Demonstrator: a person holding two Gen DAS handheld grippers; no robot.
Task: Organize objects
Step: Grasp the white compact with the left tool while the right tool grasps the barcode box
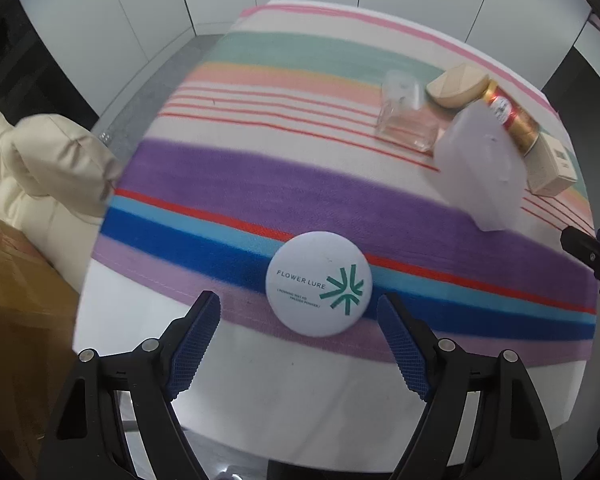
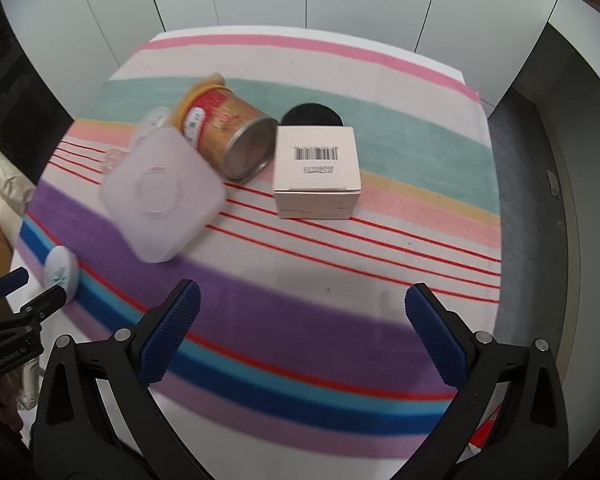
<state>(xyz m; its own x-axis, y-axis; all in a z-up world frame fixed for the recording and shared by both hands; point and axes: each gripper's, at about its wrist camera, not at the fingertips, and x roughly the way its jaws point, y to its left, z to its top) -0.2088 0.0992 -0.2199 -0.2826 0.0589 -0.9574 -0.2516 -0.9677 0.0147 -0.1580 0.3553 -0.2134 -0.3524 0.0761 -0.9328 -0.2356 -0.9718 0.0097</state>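
Observation:
A round white compact [image 1: 319, 283] with green lettering lies on the striped cloth [image 1: 284, 184], just beyond my open left gripper [image 1: 298, 312]; it also shows in the right wrist view [image 2: 62, 270]. A frosted plastic box [image 2: 162, 204] lies tilted beside a red and gold tin [image 2: 228, 136] on its side. A white carton with a barcode [image 2: 317, 170] stands right of the tin. My right gripper [image 2: 300, 300] is open and empty over the purple stripe. A clear glass bottle [image 1: 406, 116] and a beige case [image 1: 458, 86] lie behind.
A black round disc [image 2: 311, 115] lies behind the carton. A cream padded jacket [image 1: 40, 168] sits off the table's left edge. The cloth [image 2: 380, 240] covers the table, with grey floor [image 2: 532, 208] to the right.

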